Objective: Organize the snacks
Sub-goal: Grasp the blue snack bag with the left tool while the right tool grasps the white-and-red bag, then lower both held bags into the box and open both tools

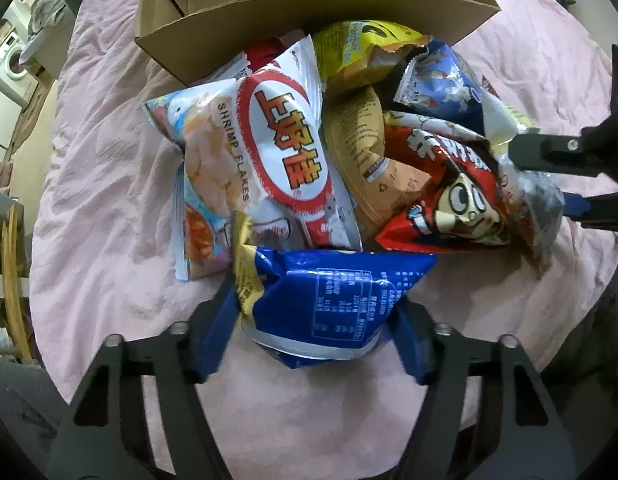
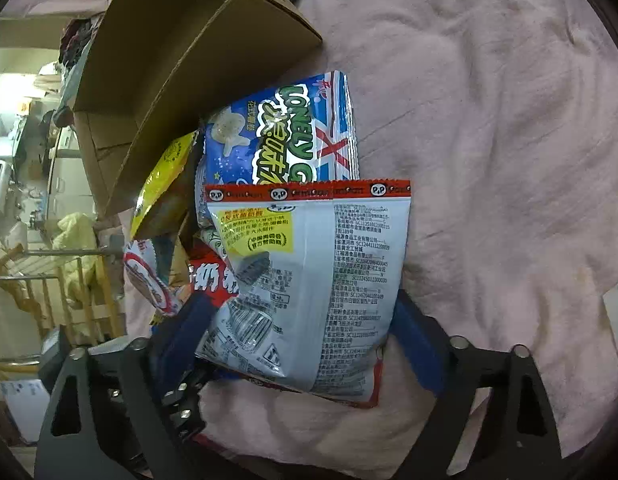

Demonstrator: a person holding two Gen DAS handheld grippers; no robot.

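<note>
A heap of snack bags lies on a pink bedcover (image 1: 109,200) in front of an open cardboard box (image 1: 309,8). My left gripper (image 1: 313,320) points down at the heap's near edge. Its blue pads press both sides of a blue snack bag (image 1: 333,292), whose left edge is crumpled. At the heap's right side, my right gripper (image 2: 301,320) has its pads against the sides of a silver-white bag with red trim (image 2: 321,280). Behind that lies a blue Lonely God bag (image 2: 293,136). A white shrimp flakes bag (image 1: 245,168) and a red cartoon bag (image 1: 449,192) top the heap.
The box (image 2: 169,80) lies tipped on its side, its flap over the back of the heap. Wrinkled pink cover (image 2: 489,160) stretches to the right. Wooden rails (image 1: 13,280) and a washing machine (image 1: 13,64) stand beyond the bed's left edge.
</note>
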